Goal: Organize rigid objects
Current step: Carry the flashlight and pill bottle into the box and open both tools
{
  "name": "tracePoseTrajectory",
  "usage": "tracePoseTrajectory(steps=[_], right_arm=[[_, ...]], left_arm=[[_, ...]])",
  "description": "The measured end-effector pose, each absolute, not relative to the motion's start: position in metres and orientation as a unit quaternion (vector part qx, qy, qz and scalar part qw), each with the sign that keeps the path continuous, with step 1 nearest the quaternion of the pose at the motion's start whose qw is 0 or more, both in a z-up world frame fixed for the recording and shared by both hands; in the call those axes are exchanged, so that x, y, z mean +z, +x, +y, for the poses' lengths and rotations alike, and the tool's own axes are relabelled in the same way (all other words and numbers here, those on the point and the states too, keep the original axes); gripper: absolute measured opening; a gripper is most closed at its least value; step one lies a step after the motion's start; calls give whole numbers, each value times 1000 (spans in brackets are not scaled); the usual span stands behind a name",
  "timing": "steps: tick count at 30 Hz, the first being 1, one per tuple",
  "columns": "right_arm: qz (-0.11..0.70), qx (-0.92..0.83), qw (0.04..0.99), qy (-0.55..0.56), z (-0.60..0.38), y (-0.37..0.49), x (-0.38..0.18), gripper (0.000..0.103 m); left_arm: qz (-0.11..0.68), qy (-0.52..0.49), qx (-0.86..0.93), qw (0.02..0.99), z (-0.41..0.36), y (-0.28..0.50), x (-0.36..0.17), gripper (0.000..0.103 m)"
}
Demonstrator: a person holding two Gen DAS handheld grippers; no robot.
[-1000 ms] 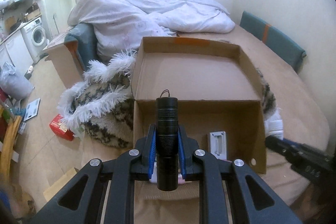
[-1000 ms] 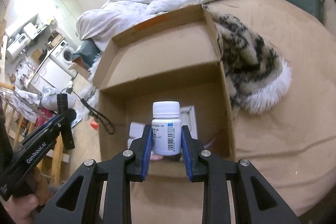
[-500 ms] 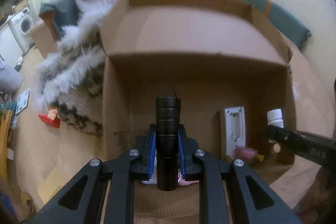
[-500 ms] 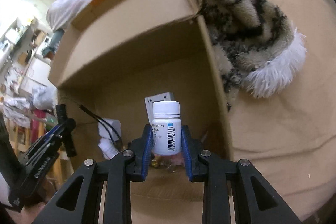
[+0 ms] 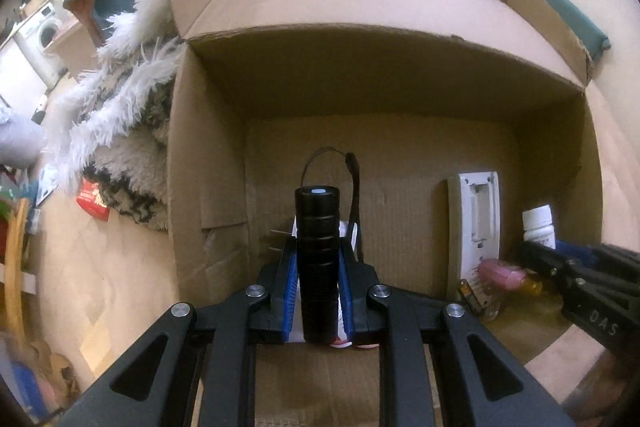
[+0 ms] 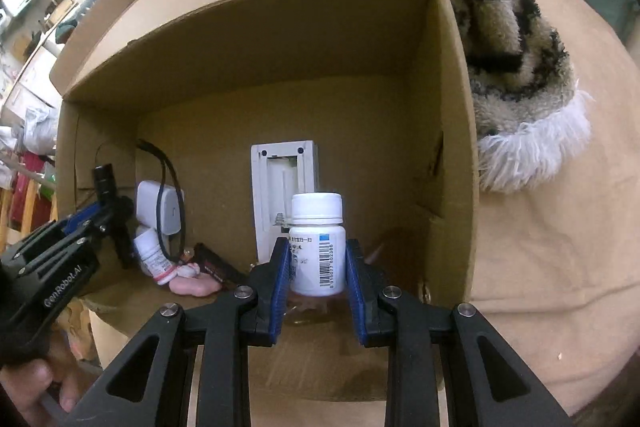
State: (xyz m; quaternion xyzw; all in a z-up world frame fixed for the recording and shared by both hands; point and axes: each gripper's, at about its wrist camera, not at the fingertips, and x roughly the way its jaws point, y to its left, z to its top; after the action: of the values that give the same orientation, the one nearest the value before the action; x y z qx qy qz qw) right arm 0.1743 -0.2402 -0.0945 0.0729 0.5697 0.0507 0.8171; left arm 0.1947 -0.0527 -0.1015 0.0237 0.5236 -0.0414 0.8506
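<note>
Left wrist view: the left gripper (image 5: 318,263) is closed narrow on a black torch (image 5: 318,259), which stands upright between the blue pads (image 5: 291,291) with its tail cap up and a wrist strap (image 5: 352,187) looping behind. Gripper and torch are inside the open cardboard box (image 5: 208,163), low over its floor. Under the torch a white item shows partly; what it is cannot be told. To the right on the floor lies a white remote (image 5: 474,223), back side up with its battery bay open. Just below the remote's near end lie a pink item (image 5: 500,275) and a small battery (image 5: 470,293). Farther right, the right gripper (image 5: 560,259) comes in from the edge holding a white bottle (image 5: 540,225). A furry blanket (image 5: 120,131) lies against the box's left outer wall.

Right wrist view: the right gripper (image 6: 316,267) is closed on the white bottle (image 6: 318,243), held upright, cap up, barcode facing the camera, inside the box (image 6: 452,147) near its right wall. Behind the bottle lies the remote (image 6: 280,187). To the left the left gripper (image 6: 108,211) holds the torch (image 6: 105,181) near the left wall. Beside it rest a white charger (image 6: 158,207) with a black cable (image 6: 168,171), a second small bottle (image 6: 152,255) lying tilted, and the pink item (image 6: 194,285). The blanket (image 6: 516,67) lies outside the right wall.
</note>
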Motion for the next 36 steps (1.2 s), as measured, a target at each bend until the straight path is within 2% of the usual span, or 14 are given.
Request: tracePoseTrajectory(steps=[15,16,17,18,19,20,21,22,26,36], right_arm=[[567,53,820,64,-224,174,-94,29],[563,51,823,60,-223,174,-91,31],[560,51,825,58,-224,174,-89,38],[554,55,828,56,-222,173,-86,47],[548,58,833,56,-220,172,-82,75],[538,60,839,53,-217,171,-78,90],[531,60,844,48,-215,170,-74,93],[528,60,846,44,-214,169,-71,96],[514,68,852,78,-220,167,-61,103],[456,78,875,143,-237,144,-24,103]], left_arm=[[528,22,-43,848,-56,193,-106,16],[526,20,-44,849,-56,192,-106,16],[524,19,-43,850,-56,192,-104,17],[521,18,-40,852,-54,191,-102,19],[518,17,-41,854,-53,190,-99,24],[515,15,-48,855,-53,188,-96,41],[514,13,-51,856,-52,187,-94,65],[510,9,-51,858,-51,184,-92,73],[507,-1,-56,860,-48,176,-81,87],[461,-11,-2,887,-25,143,-35,88]])
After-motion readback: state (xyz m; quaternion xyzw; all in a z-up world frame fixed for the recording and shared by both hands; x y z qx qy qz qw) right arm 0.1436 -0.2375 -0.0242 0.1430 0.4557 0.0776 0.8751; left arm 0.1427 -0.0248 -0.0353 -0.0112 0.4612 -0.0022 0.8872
